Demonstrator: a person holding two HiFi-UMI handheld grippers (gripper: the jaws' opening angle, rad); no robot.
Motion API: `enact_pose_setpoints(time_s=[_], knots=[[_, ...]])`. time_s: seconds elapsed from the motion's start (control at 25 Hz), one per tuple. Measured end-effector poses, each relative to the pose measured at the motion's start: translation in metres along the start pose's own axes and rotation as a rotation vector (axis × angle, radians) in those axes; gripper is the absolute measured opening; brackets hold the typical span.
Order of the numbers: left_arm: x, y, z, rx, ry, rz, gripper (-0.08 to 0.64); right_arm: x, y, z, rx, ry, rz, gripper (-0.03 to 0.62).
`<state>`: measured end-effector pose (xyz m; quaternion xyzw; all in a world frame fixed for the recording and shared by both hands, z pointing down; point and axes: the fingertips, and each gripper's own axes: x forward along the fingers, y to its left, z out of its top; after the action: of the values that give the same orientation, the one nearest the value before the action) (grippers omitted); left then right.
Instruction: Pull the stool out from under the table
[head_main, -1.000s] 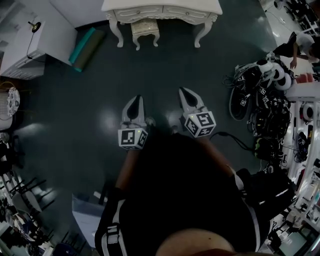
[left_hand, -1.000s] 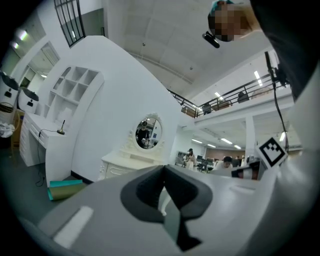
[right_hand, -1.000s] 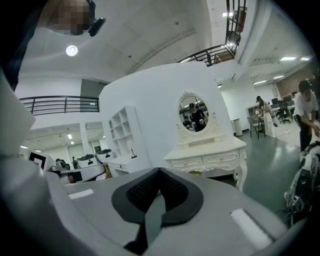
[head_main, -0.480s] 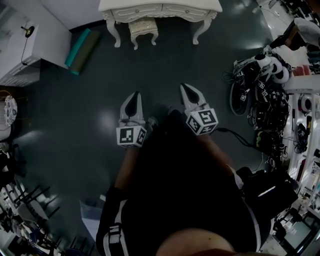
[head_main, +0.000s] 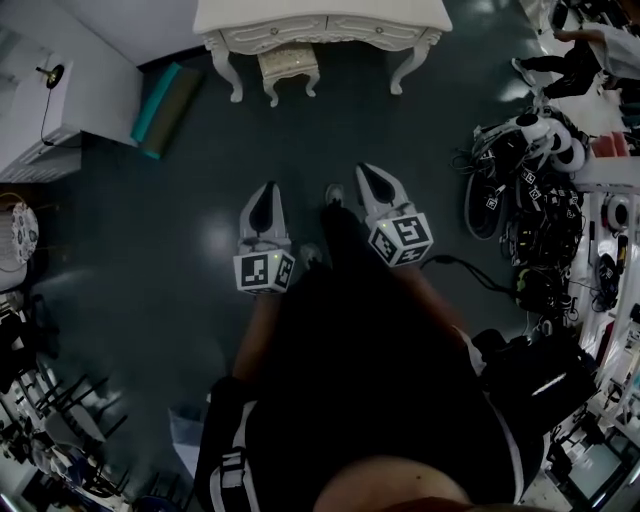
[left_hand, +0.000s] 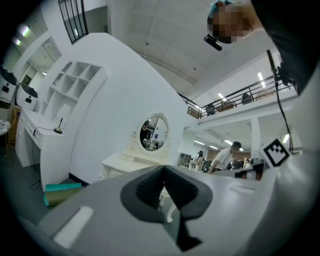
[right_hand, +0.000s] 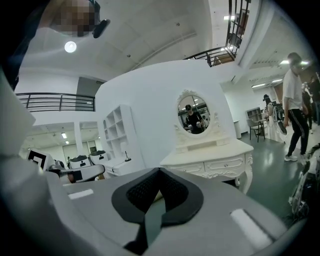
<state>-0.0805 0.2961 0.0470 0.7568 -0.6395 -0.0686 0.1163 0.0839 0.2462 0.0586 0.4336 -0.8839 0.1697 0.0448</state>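
The white desk (head_main: 322, 14) stands at the top of the head view, and the stool (head_main: 289, 62) sits beneath it, between the desk legs and nearer the left leg, with its seat partly covered by the desk top. The left gripper (head_main: 268, 190) and right gripper (head_main: 366, 175) are held side by side over the dark floor (head_main: 200, 200), well apart from the stool, both pointing toward the desk. In each gripper view the jaw tips meet with nothing between them. An oval mirror (right_hand: 194, 114) rises from the desk. A teal roll (head_main: 165, 95), apparently a mat, lies on the floor left of the desk.
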Motion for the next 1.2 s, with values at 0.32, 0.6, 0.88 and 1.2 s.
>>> enact_pose_setpoints(time_s=[0.32, 0.6, 0.88, 1.2], knots=[[0.091, 0.003, 0.009, 0.0, -0.001, 0.013, 0.009, 0.069, -0.059, 0.024, 0.048, 0.011, 0.03, -0.002], [0.171, 0.006, 0.011, -0.01, 0.01, 0.049, 0.009, 0.138, -0.109, 0.044, 0.07, 0.021, 0.079, -0.002], [0.228, 0.025, 0.009, -0.004, 0.015, 0.093, 0.009, 0.204, -0.142, 0.045, 0.128, 0.051, 0.107, -0.002], [0.291, 0.077, -0.005, -0.02, 0.032, 0.079, 0.009, 0.289, -0.159, 0.021, 0.248, 0.063, 0.087, -0.002]])
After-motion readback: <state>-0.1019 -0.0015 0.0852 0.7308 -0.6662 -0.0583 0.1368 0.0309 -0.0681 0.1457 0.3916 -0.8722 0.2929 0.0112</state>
